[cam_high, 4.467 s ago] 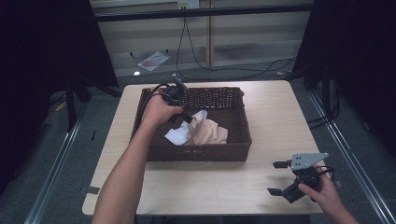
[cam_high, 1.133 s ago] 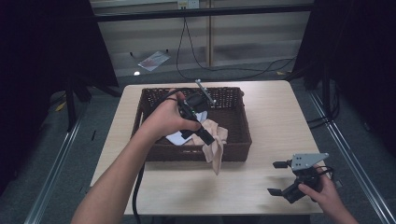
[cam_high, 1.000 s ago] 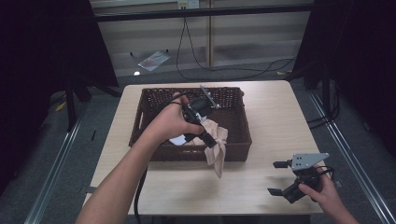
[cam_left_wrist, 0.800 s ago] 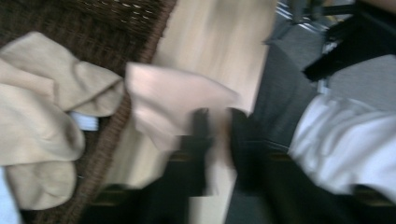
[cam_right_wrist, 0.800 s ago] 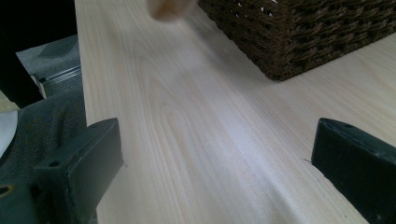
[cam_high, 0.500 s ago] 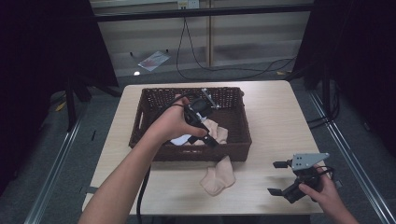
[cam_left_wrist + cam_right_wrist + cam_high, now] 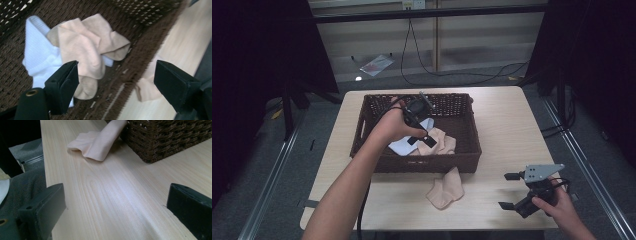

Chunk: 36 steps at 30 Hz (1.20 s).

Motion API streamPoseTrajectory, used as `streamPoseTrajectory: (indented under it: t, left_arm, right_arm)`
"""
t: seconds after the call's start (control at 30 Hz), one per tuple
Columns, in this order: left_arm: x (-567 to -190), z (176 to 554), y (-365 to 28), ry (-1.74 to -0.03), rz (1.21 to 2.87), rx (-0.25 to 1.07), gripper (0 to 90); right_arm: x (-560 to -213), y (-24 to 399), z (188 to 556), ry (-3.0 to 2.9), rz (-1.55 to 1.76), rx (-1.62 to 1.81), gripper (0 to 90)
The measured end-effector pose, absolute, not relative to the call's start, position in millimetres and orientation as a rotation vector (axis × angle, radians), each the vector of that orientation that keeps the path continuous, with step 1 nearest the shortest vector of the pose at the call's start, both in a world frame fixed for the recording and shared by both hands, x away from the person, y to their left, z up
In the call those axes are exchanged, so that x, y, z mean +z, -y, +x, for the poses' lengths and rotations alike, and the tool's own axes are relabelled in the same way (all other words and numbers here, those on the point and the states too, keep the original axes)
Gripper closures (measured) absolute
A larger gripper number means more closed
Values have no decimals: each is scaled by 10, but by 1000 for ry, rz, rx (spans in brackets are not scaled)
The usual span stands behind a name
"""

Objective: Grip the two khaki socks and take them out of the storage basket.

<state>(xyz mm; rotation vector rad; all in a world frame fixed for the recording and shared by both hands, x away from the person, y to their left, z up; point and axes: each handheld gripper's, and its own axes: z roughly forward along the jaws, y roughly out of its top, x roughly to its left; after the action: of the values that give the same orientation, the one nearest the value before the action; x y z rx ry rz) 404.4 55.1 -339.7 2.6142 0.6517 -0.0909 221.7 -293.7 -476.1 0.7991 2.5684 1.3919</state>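
Your left gripper (image 7: 422,140) hangs over the basket (image 7: 464,162), jaws spread, gripping nothing. Below it a beige sock (image 7: 85,47) lies bunched on a white sock (image 7: 37,57), hiding most of it. Another beige sock (image 7: 444,187) lies on the table (image 7: 502,125), touching the basket's front. Your right gripper (image 7: 512,192) rests spread, well apart.

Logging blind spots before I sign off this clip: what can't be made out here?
- High view: the white cloth in the wicker basket is partly covered by the hand and left tongs.
- Left gripper view: the beige sock on the table is blurred and hidden behind the basket wall.
- Right gripper view: its upper end is cut off by the top edge.
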Motion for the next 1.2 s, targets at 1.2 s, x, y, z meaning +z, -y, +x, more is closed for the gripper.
streamPoseTrajectory:
  t: [1.2]
  left_arm:
    - [-4279,4492,-473,-704,2609,-42,132]
  right_arm:
    - [-4757,2940,2210,-2570,796,1391,13]
